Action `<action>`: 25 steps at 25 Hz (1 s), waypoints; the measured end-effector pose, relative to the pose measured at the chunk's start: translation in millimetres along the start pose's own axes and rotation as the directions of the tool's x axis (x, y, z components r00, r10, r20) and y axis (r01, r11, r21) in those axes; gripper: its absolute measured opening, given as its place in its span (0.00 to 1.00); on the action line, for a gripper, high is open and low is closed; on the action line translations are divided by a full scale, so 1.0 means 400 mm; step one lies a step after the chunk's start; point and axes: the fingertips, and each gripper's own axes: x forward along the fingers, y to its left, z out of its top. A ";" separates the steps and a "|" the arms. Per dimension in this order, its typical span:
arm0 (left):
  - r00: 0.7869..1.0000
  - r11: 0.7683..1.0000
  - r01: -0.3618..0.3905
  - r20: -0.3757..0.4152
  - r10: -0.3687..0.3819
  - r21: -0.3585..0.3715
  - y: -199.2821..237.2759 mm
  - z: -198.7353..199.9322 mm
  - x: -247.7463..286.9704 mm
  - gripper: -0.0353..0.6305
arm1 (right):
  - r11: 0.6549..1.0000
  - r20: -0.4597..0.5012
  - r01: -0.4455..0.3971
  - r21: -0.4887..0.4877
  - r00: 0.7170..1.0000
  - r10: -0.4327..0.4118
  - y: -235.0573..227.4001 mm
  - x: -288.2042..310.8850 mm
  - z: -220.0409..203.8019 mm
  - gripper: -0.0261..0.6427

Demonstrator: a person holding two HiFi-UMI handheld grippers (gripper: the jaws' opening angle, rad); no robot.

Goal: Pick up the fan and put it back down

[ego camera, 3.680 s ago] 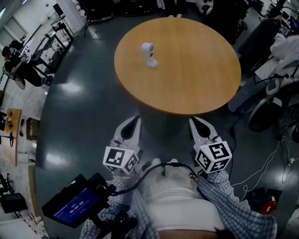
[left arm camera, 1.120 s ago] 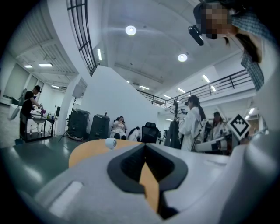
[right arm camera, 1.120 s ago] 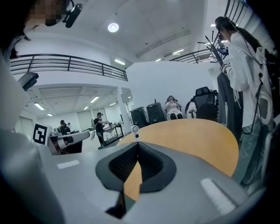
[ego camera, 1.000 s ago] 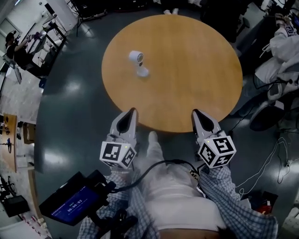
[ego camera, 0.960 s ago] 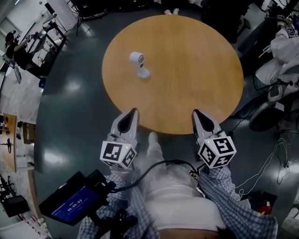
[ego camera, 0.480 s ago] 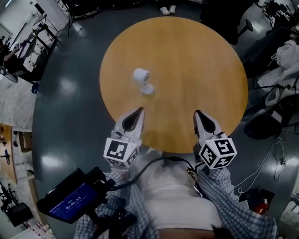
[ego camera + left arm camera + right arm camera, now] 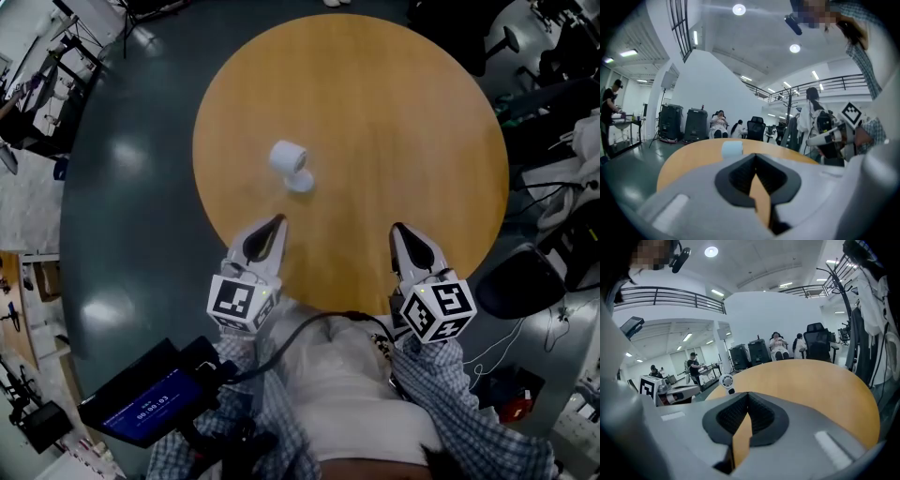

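Note:
A small white fan stands on its round base on the round wooden table, left of the table's middle. My left gripper is shut and empty, its tip over the near part of the table, a short way in front of the fan. My right gripper is also shut and empty, over the table's near edge further right. In the left gripper view the fan shows just beyond the closed jaws of the left gripper. In the right gripper view the fan sits to the left of the right gripper.
Dark glossy floor surrounds the table. A handheld screen hangs at my lower left. A dark chair and cables lie to the right. Seated people, black cases and a coat rack stand beyond the table.
I have moved up to the table: both grippers, earlier over the floor short of its edge, now reach over the tabletop. The fan lies much closer to the left gripper. Both stay shut.

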 end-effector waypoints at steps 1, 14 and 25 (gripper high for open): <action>1.000 1.000 0.006 0.009 -0.006 0.000 0.000 0.003 0.001 0.05 | 1.000 -0.011 -0.001 0.003 1.000 0.001 -0.002 0.004 -0.006 0.04; 0.999 1.000 -0.015 -0.032 0.016 0.020 0.017 -0.008 0.045 0.15 | 0.999 -0.099 -0.051 -0.018 0.994 0.049 -0.017 0.016 0.043 0.04; 0.997 0.997 -0.035 -0.063 0.039 0.068 0.057 -0.050 0.126 0.28 | 0.999 -0.160 -0.047 0.001 0.986 0.046 -0.054 0.035 0.034 0.04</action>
